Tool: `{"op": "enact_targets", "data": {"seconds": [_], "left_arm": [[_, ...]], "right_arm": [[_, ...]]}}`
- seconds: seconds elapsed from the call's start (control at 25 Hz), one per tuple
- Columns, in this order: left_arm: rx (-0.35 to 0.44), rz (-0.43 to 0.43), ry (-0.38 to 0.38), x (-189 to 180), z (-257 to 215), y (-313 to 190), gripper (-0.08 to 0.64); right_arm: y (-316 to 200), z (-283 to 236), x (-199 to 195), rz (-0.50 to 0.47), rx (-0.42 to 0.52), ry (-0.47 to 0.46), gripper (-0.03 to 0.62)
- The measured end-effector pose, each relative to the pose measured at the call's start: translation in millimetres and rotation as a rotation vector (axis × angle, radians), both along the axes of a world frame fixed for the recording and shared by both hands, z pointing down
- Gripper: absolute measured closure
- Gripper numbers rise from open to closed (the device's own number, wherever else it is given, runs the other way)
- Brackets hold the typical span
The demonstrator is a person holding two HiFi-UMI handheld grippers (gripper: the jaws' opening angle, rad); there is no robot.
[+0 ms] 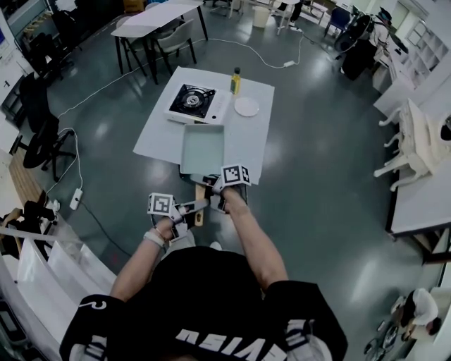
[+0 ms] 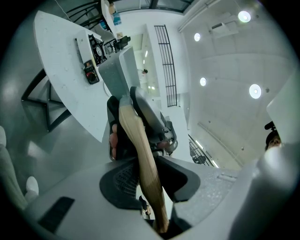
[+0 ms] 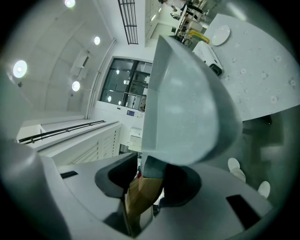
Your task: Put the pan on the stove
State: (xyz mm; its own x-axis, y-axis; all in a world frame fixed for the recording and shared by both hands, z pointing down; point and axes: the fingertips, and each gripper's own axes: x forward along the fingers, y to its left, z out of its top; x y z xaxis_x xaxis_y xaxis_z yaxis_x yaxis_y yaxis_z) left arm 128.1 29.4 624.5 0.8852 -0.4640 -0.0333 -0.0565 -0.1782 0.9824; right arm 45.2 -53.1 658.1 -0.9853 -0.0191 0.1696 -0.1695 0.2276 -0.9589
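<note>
A square grey pan (image 1: 202, 148) with a wooden handle (image 1: 199, 206) lies over the near part of the white table (image 1: 158, 134). The portable gas stove (image 1: 192, 101) stands farther back on the table's left. My left gripper (image 1: 192, 210) is shut on the outer end of the handle (image 2: 140, 154), which runs between its pads (image 2: 119, 180). My right gripper (image 1: 213, 190) is shut on the handle (image 3: 143, 192) close to the pan (image 3: 183, 108). In the left gripper view (image 2: 150, 183), the right gripper (image 2: 157, 129) shows ahead on the handle. The pan fills most of the right gripper view (image 3: 150, 180).
A yellow bottle (image 1: 235, 81) and a white plate (image 1: 246, 106) stand to the right of the stove. Office chairs (image 1: 35, 134), another table (image 1: 158, 17) and cables lie around on the grey floor. White desks (image 1: 423, 176) line the right side.
</note>
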Motion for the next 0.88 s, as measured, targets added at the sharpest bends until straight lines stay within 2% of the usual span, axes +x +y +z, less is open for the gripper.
{"op": "enact_targets", "data": {"seconds": [0.88], "left_arm": [[-0.004,0.114,0.004,-46.1,6.5,-68.3,0.463]], "right_arm": [[-74.5,11.4,-36.5,0.094,-0.018,0.029,0.457]]}}
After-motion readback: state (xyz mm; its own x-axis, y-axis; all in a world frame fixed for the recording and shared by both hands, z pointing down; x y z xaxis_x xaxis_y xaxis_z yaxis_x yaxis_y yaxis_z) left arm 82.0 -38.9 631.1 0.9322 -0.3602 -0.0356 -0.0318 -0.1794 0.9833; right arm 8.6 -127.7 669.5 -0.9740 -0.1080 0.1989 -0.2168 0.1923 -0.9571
